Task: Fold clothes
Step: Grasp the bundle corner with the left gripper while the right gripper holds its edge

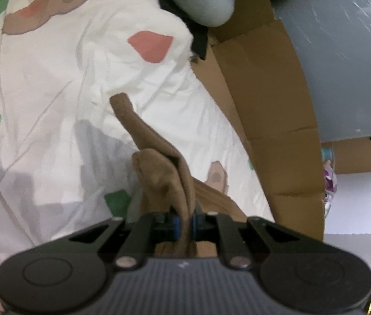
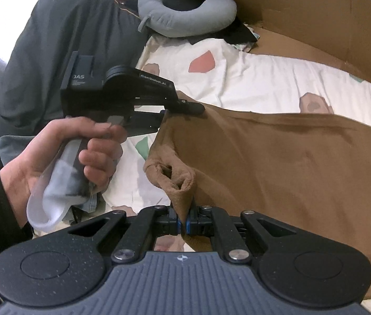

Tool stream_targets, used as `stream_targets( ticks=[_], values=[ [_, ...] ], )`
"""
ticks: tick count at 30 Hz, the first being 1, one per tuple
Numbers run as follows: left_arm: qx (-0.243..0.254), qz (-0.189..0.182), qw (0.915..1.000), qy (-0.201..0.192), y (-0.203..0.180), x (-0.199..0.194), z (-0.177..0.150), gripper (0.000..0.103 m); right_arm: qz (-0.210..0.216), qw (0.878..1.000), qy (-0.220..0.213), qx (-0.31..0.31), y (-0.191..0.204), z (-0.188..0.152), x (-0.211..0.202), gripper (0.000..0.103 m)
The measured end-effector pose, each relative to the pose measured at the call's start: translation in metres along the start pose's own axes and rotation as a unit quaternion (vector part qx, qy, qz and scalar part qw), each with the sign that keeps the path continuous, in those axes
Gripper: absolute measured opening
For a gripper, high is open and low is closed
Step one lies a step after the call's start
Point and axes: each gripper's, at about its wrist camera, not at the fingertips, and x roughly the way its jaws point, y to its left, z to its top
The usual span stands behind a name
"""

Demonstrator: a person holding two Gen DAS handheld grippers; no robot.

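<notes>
Clearly, both claws hold the same brown garment (image 2: 277, 162), which lies spread on the bed sheet (image 2: 251, 78) with the white cloth and coloured patches. Most of the garment rests flat on the sheet, on the side away from the grey neck pillow (image 2: 185, 15); only the near edge is lifted.

The right gripper (image 2: 184, 221) has its jaws pressed nearly together, pinching a bunched fold of the brown edge between the blue pads. The left gripper (image 1: 184, 223) also has its jaws almost closed on a thick fold of the same cloth. In the right wrist view, the left gripper (image 2: 188, 107) meets the garment edge a little nearer to the neck pillow, and a hand (image 2: 62, 155) grips its handle.

I judge that the step in hand is carrying one edge of the garment over the rest to make a fold, though the pictures would also fit a lift for spreading it flat. To do it well, both claws should move at the same height and speed, so that the edge between them stays straight and does not sag. The cloth looks soft and thick, so it may slip if the pinch gets loose. The cardboard wall (image 2: 303, 18) behind the sheet stands near, so the carried edge should stay on the sheet side of it.
</notes>
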Motion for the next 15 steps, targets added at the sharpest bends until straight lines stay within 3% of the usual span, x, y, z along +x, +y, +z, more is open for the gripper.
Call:
stream_targets(
  ticks=[5,10,15],
  values=[
    [0.008,0.002,1.0000,-0.002,-0.022,0.001,-0.004,0.009,0.022,0.999,0.007,-0.026,-0.019,0.011,-0.015,0.002],
    [0.006,-0.002,0.9999,-0.013,-0.042,0.004,-0.011,0.009,0.083,0.996,0.028,-0.011,-0.051,0.016,-0.032,0.002],
    [0.018,0.004,0.9997,-0.017,-0.066,0.011,-0.021,0.009,0.108,0.994,0.021,0.001,-0.084,0.006,-0.049,0.001]
  ],
)
